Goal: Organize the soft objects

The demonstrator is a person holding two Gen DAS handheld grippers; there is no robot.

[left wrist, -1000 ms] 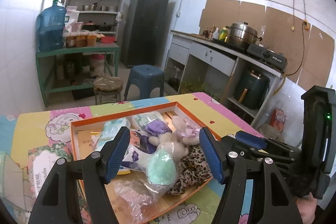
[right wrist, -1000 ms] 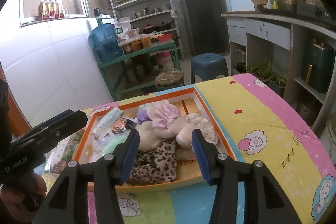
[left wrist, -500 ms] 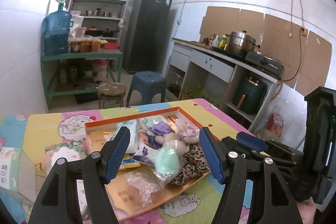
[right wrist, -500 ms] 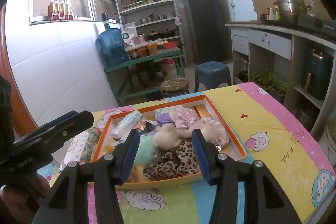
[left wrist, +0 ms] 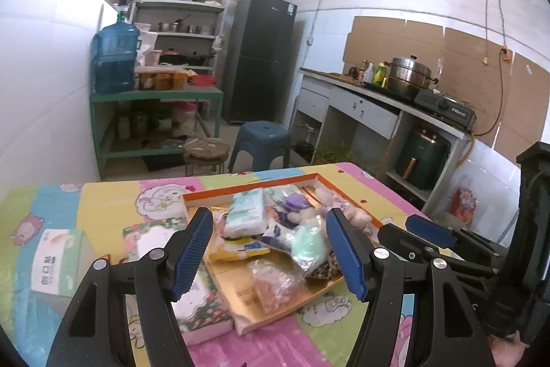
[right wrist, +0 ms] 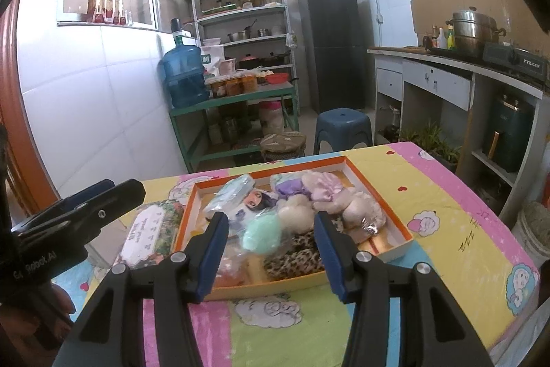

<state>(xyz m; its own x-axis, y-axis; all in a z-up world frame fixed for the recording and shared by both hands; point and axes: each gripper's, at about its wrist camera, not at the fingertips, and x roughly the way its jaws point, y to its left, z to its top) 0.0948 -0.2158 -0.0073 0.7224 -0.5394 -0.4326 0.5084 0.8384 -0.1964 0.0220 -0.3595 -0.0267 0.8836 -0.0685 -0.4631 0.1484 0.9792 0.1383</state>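
Right wrist view: an orange-rimmed tray (right wrist: 380, 190) is seen on a table covered with a cartoon-print cloth (right wrist: 447, 208), and the soft objects are heaped inside it. A cream plush toy (right wrist: 361, 207) with a lilac bow is laid toward the far right of the tray, a mint-green soft item in clear wrap (right wrist: 263, 233) is set at the middle, a leopard-print cloth (right wrist: 295, 255) is spread at the near edge, and a tissue pack (right wrist: 233, 191) is propped at the far left. Just left of the tray, outside it, a flowered tissue pack (right wrist: 151, 233) is laid on the cloth. The right gripper (right wrist: 271, 257) is held above the near edge of the tray with its jaws partly apart and nothing between the pads. In the left wrist view, the left gripper (left wrist: 270, 250) is held wide open and empty over the same tray, and a white tissue box (left wrist: 56, 260) is seen at the near left. Behind the table, a blue stool (right wrist: 343, 131) and a green shelf rack (right wrist: 233, 126) are visible.
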